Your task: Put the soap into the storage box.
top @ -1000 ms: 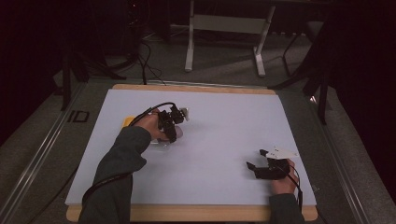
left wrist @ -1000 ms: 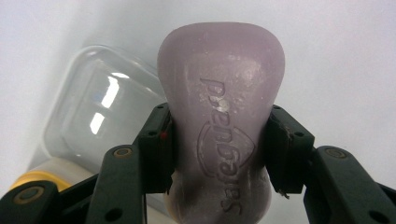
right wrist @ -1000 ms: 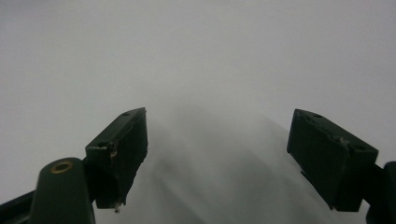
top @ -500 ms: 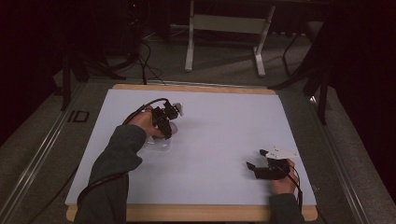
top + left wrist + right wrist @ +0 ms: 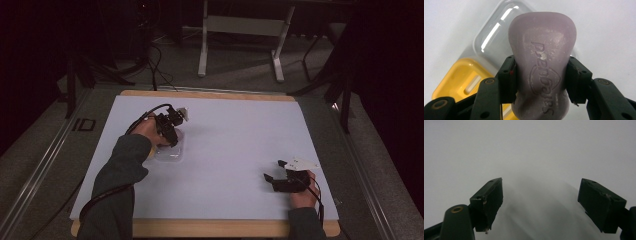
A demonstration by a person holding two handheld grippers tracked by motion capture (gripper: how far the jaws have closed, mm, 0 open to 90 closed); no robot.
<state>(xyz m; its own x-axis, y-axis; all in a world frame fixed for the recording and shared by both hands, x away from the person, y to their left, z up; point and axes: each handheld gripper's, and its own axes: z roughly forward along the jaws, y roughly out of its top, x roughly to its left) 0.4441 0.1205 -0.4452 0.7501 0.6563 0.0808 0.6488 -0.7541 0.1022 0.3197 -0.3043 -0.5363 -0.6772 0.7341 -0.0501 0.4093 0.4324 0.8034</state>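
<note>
My left gripper (image 5: 542,60) is shut on a pale purple soap bar (image 5: 541,37), one pad pressing on each long side. The bar hangs over a clear plastic lid (image 5: 496,32) and a yellow soap dish (image 5: 461,77), which lie side by side on the white table sheet. In the high view the left gripper (image 5: 167,127) is at the table's left-centre, pointing down, with the clear lid (image 5: 171,154) just in front of it. My right gripper (image 5: 273,170) rests at the near right, and its jaws (image 5: 541,182) stand open with nothing between them.
The white sheet (image 5: 240,135) covers a wooden table top. A metal stand (image 5: 240,30) and cables sit on the dark floor beyond the far edge. A black cable trails from the left gripper along the sleeve.
The left gripper has drifted a little to the left and away with the soap bar in it. The hand now covers the yellow dish in the high view. The right gripper has kept still.
</note>
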